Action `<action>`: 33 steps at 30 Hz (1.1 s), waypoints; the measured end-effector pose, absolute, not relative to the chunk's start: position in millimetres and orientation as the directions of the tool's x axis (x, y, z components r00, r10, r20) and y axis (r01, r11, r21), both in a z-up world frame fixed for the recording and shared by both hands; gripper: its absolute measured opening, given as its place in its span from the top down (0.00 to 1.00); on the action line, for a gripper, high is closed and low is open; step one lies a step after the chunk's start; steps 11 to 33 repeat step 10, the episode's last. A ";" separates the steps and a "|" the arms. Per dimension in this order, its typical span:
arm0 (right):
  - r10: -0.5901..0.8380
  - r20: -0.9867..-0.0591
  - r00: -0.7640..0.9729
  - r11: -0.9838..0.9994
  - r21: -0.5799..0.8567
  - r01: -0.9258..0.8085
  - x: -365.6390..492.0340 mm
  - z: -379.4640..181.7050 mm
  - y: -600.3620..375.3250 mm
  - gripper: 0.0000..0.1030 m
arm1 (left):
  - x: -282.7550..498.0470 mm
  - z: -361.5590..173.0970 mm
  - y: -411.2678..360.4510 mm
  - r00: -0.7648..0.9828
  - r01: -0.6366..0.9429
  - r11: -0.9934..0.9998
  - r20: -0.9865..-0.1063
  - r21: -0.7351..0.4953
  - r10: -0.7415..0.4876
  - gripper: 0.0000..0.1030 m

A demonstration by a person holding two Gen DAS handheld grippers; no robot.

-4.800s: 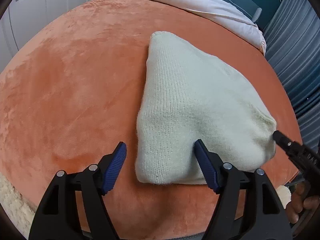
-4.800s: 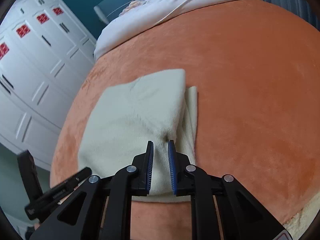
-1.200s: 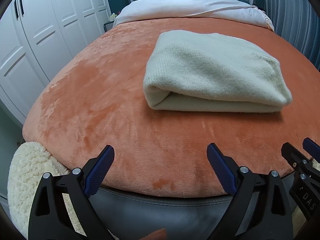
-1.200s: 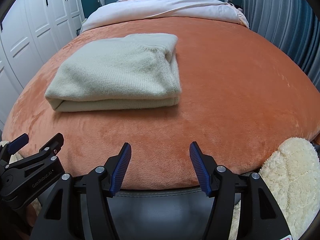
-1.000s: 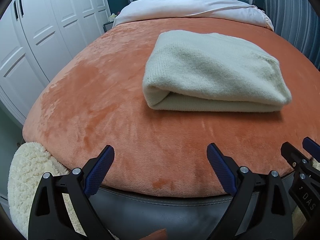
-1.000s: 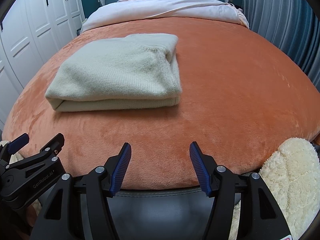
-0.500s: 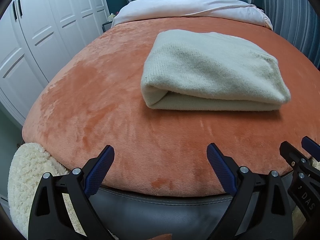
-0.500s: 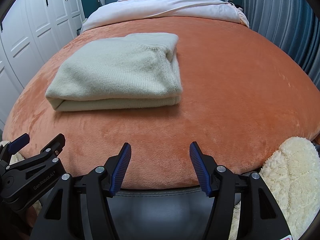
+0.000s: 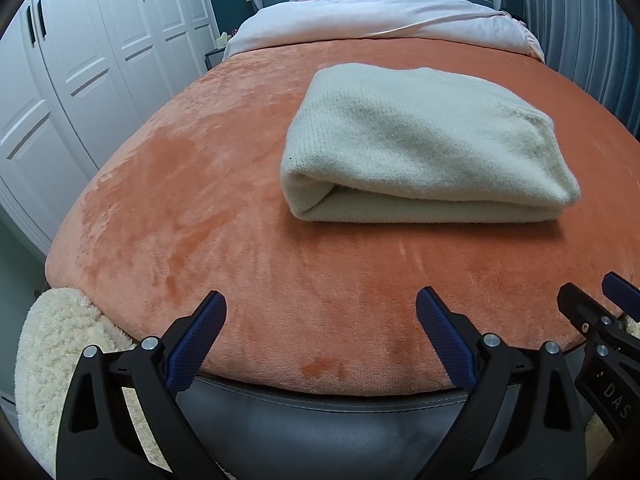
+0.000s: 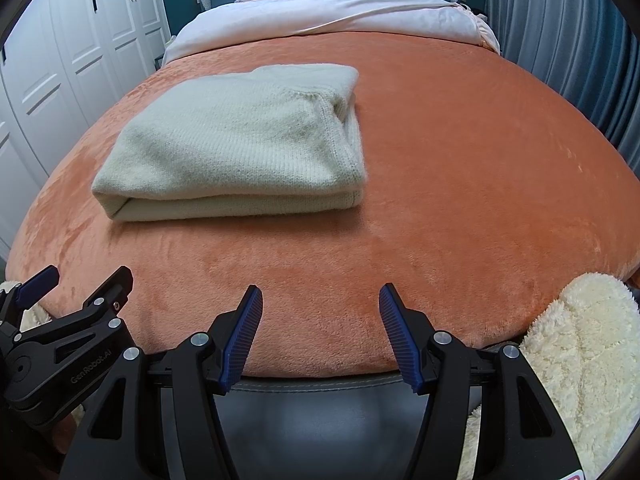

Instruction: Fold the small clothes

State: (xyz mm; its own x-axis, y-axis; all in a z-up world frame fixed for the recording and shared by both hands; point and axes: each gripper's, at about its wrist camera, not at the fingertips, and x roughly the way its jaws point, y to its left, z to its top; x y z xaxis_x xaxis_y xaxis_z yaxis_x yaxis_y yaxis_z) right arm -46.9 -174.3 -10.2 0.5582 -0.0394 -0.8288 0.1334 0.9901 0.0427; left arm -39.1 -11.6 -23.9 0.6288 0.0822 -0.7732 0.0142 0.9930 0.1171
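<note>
From my left wrist camera: my left hand-held gripper (image 9: 320, 330) hangs released and empty at the foot of the bed, its blue pads spread over the orange blanket (image 9: 240, 200). The cream knitted garment (image 9: 424, 148) lies folded in a thick bundle well ahead of it, untouched — I judge the fold finished, so I hold back to leave it undisturbed.

From my right wrist camera: my right hand-held gripper (image 10: 320, 328) is also released, holding nothing. The garment sits ahead and to the left — its layered edges face me, neatly stacked.
</note>
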 end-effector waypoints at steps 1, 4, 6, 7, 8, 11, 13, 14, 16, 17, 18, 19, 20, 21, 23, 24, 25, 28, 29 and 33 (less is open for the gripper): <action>-0.039 -0.829 0.558 0.990 0.043 0.133 -47.1 -10.3 -173.5 0.43 | -39.3 -23.9 -12.1 0.629 0.017 0.993 -0.773 0.117 0.081 0.09; -0.038 -0.828 0.559 0.991 0.043 0.131 -47.2 -10.5 -172.4 0.43 | -39.1 -23.6 -14.2 0.631 0.032 0.992 -0.773 0.118 0.071 0.09; -0.031 -0.829 0.559 0.992 0.043 0.120 -43.9 -11.4 -179.7 0.43 | -39.4 -23.9 -16.0 0.633 0.044 0.992 -0.771 0.122 0.067 0.09; -0.030 -0.829 0.559 0.992 0.043 0.117 -43.4 -11.8 -180.2 0.43 | -39.0 -24.1 -16.6 0.633 0.049 0.991 -0.772 0.123 0.064 0.09; -0.028 -0.828 0.559 0.993 0.043 0.114 -42.7 -12.2 -181.1 0.43 | -38.5 -24.4 -17.6 0.632 0.051 0.991 -0.772 0.125 0.065 0.09; -0.025 -0.828 0.560 0.993 0.044 0.110 -42.4 -12.7 -180.5 0.43 | -38.2 -25.0 -17.6 0.631 0.051 0.991 -0.773 0.125 0.065 0.09; -0.025 -0.828 0.560 0.993 0.044 0.110 -42.4 -12.7 -180.5 0.43 | -38.2 -25.0 -17.6 0.631 0.051 0.991 -0.773 0.125 0.065 0.09; -0.025 -0.828 0.560 0.993 0.044 0.110 -42.4 -12.7 -180.5 0.43 | -38.2 -25.0 -17.6 0.631 0.051 0.991 -0.773 0.125 0.065 0.09; -0.025 -0.828 0.560 0.993 0.044 0.110 -42.4 -12.7 -180.5 0.43 | -38.2 -25.0 -17.6 0.631 0.051 0.991 -0.773 0.125 0.065 0.09; -0.025 -0.828 0.560 0.993 0.044 0.110 -42.4 -12.7 -180.5 0.43 | -38.2 -25.0 -17.6 0.631 0.051 0.991 -0.773 0.125 0.065 0.09; -0.025 -0.828 0.560 0.993 0.044 0.110 -42.4 -12.7 -180.5 0.43 | -38.2 -25.0 -17.6 0.631 0.051 0.991 -0.773 0.125 0.065 0.09; -0.025 -0.828 0.560 0.993 0.044 0.110 -42.4 -12.7 -180.5 0.43 | -38.2 -25.0 -17.6 0.631 0.051 0.991 -0.773 0.125 0.065 0.09; -0.025 -0.828 0.560 0.993 0.044 0.110 -42.4 -12.7 -180.5 0.43 | -38.2 -25.0 -17.6 0.631 0.051 0.991 -0.773 0.125 0.065 0.09; -0.025 -0.828 0.560 0.993 0.044 0.110 -42.4 -12.7 -180.5 0.43 | -38.2 -25.0 -17.6 0.631 0.051 0.991 -0.773 0.125 0.065 0.09; -0.025 -0.828 0.560 0.993 0.044 0.110 -42.4 -12.7 -180.5 0.43 | -38.2 -25.0 -17.6 0.631 0.051 0.991 -0.773 0.125 0.065 0.09; -0.025 -0.828 0.560 0.993 0.044 0.110 -42.4 -12.7 -180.5 0.43 | -38.2 -25.0 -17.6 0.631 0.051 0.991 -0.773 0.125 0.065 0.09; -0.025 -0.828 0.560 0.993 0.044 0.110 -42.4 -12.7 -180.5 0.43 | -38.2 -25.0 -17.6 0.631 0.051 0.991 -0.773 0.125 0.065 0.09; -0.025 -0.828 0.560 0.993 0.044 0.110 -42.4 -12.7 -180.5 0.43 | -38.2 -25.0 -17.6 0.631 0.051 0.991 -0.773 0.125 0.065 0.09; -0.025 -0.828 0.560 0.993 0.044 0.110 -42.4 -12.7 -180.5 0.43 | -38.2 -25.0 -17.6 0.631 0.051 0.991 -0.773 0.125 0.065 0.09; -0.025 -0.828 0.560 0.993 0.044 0.110 -42.4 -12.7 -180.5 0.43 | -38.2 -25.0 -17.6 0.631 0.051 0.991 -0.773 0.125 0.065 0.09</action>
